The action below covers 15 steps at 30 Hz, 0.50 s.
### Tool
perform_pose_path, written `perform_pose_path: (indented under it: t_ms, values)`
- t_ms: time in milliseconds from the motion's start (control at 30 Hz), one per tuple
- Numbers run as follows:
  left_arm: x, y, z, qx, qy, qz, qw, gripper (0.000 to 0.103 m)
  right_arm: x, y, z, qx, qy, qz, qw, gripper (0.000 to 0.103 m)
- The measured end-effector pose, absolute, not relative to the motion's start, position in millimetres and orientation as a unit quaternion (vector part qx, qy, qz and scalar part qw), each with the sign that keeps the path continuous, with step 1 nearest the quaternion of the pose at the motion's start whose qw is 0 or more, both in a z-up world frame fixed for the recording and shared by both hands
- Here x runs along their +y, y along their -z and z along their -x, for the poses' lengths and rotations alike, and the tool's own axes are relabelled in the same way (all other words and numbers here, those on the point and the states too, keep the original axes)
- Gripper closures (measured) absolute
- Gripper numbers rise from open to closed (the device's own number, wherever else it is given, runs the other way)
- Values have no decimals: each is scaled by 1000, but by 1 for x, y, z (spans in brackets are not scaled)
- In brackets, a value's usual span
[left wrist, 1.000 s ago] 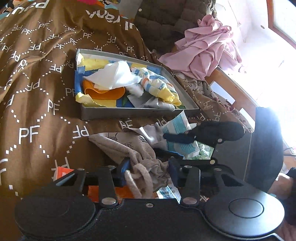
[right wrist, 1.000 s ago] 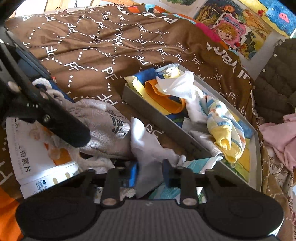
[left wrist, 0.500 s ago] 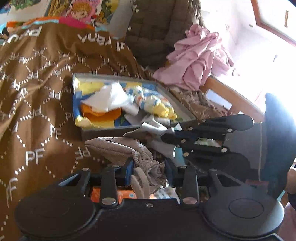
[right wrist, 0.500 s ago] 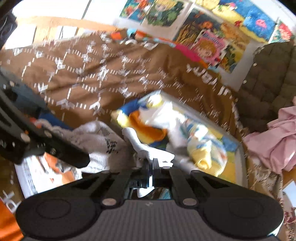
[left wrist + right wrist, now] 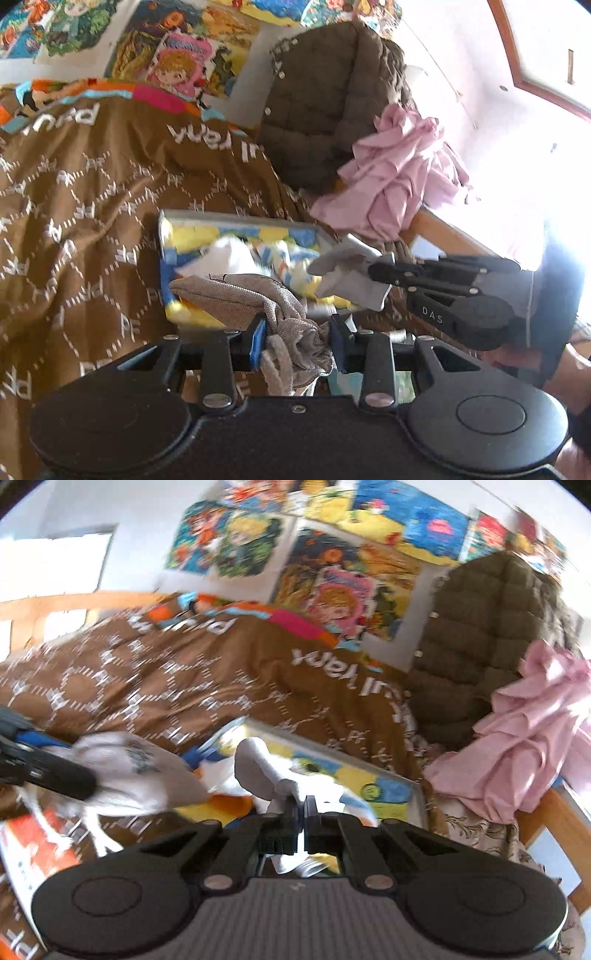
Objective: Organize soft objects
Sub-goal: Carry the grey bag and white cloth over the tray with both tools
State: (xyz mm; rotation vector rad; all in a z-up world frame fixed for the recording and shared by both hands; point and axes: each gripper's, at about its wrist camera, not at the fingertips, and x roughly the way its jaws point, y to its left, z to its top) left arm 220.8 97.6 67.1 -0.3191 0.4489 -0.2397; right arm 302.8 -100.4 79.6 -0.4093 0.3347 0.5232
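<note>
Left tongs (image 5: 297,341) — clamped on a bunched grey drawstring bag (image 5: 258,295); its cord (image 5: 277,369) hangs down between the fingers. The rest of the bag extends forward and left of the tongs, lifted clear of the brown blanket (image 5: 74,221).

Right tongs (image 5: 301,825) — jaws nearly together, pinching a pale grey sock (image 5: 258,771). The sock stands up ahead of the fingertips; in the left wrist view it hangs off the tips, right of the left tongs and over the near right corner of the tray (image 5: 162,236).

Tray — shallow, grey-rimmed, resting on the blanket just ahead of both tongs. It holds mixed soft items: a white cloth (image 5: 229,254), a striped blue-and-yellow piece (image 5: 284,266) and others too blurred to tell apart.

Beyond the tray, to the right, a pink garment (image 5: 395,184) lies heaped beside a brown quilted jacket (image 5: 332,103). Cartoon posters (image 5: 332,576) cover the wall behind the bed. An orange-and-white packet (image 5: 33,853) lies low on the left in the right wrist view.
</note>
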Motion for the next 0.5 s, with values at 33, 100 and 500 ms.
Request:
perform_pose_path:
  t_ms: [33, 100, 500]
  values:
    - [97, -73, -224, 216, 113, 147, 959, 66, -105, -81, -311, 165, -253, 187, 935, 100]
    - [95, -83, -234, 211, 103, 130, 963, 66, -112, -81, -324, 166, -245, 176, 939, 100]
    - [47, -101, -355, 181, 89, 133, 970, 65, -162, -74, -411, 201, -230, 76, 949, 100]
